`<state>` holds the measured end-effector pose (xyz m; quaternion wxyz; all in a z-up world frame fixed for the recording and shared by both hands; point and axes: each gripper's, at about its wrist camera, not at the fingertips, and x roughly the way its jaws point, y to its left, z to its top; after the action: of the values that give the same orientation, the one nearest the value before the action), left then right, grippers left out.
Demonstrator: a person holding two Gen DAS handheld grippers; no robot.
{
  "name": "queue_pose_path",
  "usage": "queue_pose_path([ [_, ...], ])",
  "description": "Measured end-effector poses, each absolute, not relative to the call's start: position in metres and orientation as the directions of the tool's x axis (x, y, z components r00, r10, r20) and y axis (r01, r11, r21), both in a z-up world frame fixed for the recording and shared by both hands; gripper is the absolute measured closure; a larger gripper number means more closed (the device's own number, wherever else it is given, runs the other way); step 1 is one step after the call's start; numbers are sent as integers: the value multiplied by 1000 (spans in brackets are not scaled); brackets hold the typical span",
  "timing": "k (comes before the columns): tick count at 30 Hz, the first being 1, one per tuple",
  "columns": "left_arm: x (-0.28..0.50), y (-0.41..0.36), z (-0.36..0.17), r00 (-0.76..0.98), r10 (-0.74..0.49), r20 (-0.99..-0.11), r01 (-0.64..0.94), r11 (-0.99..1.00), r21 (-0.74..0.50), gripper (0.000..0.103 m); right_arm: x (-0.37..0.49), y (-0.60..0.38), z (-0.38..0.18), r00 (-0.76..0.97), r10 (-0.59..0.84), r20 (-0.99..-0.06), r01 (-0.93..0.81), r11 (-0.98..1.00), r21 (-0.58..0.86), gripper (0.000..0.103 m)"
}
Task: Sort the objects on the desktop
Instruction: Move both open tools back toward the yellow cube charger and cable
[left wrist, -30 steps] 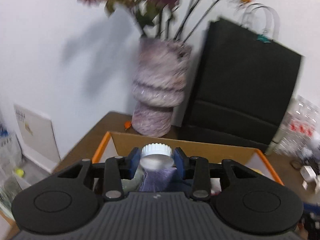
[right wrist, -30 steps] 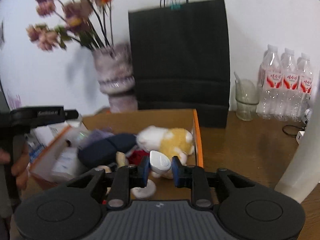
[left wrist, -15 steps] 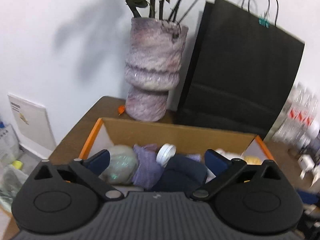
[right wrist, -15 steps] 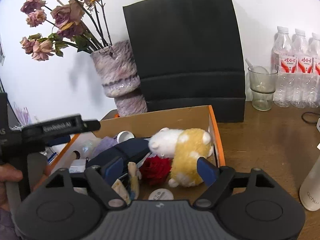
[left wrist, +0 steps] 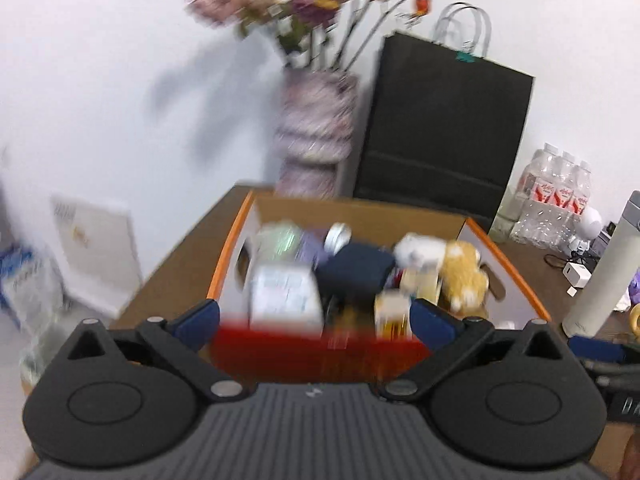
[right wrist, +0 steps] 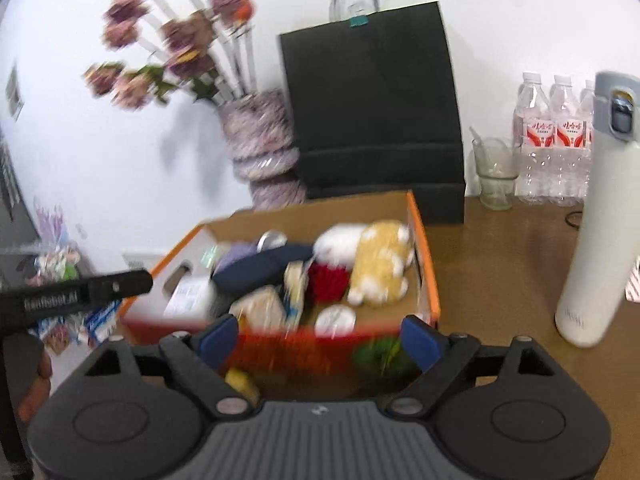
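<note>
An orange-rimmed cardboard box (left wrist: 516, 276) (right wrist: 424, 256) on the brown table holds several things: a white-capped jar (left wrist: 338, 236), a dark blue pouch (left wrist: 356, 272) (right wrist: 256, 268), a white-and-yellow plush toy (left wrist: 456, 268) (right wrist: 376, 260), a red pompom (right wrist: 328, 280) and a white round lid (right wrist: 335, 319). My left gripper (left wrist: 314, 320) is open and empty, in front of the box's near red wall. My right gripper (right wrist: 320, 340) is open and empty, also at the near wall. The left gripper's body (right wrist: 76, 296) shows at the left of the right wrist view. Both views are blurred.
A mottled vase of dried flowers (left wrist: 316, 140) (right wrist: 260, 152) and a black paper bag (left wrist: 444, 132) (right wrist: 372, 112) stand behind the box. A tall white flask (right wrist: 600, 220) (left wrist: 608, 268), water bottles (right wrist: 556, 136), a glass (right wrist: 494, 178) and a white charger (left wrist: 576, 274) lie right. Green and yellow items (right wrist: 380, 356) lie before the box.
A second ago the left gripper held the white-capped jar and the right a small white object. Both opened and dropped them in the box. Both grippers have since pulled back from the box.
</note>
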<state>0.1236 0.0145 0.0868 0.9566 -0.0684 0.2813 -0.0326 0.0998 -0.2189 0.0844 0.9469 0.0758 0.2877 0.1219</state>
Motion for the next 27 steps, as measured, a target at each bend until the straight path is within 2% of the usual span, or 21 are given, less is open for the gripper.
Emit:
queue_pose_path([
  [4, 86, 9, 59, 818, -47, -573, -44, 989, -144, 0, 63, -211, 57, 771, 284, -570, -194, 957, 215, 16],
  [10, 61, -10, 35, 813, -56, -579, 1, 995, -95, 0, 37, -207, 36, 746, 274, -607, -184, 961, 209, 19],
  [12, 53, -8, 32, 823, -38, -567, -5, 997, -74, 0, 36, -206, 36, 747, 283, -602, -191, 958, 213, 25],
  [14, 50, -2, 28, 818, -23, -575, -30, 996, -83, 0, 36, -201, 36, 750, 297, -591, -216, 955, 205, 36],
  [19, 47, 2, 25, 823, -68, -564, -3, 992, -124, 4, 41, -203, 32, 767, 262, -586, -174, 964, 203, 40],
  [22, 52, -14, 28, 846, -136, -515, 94, 990, -106, 14, 51, -216, 30, 779, 219, -588, -107, 970, 220, 41],
  [26, 84, -41, 31, 852, -161, -499, 178, 984, -14, 54, 88, -231, 25, 777, 196, -598, -20, 958, 287, 42],
  [27, 92, -45, 30, 853, -184, -488, 206, 979, -10, 56, 99, -233, 25, 779, 184, -600, 1, 956, 294, 42],
])
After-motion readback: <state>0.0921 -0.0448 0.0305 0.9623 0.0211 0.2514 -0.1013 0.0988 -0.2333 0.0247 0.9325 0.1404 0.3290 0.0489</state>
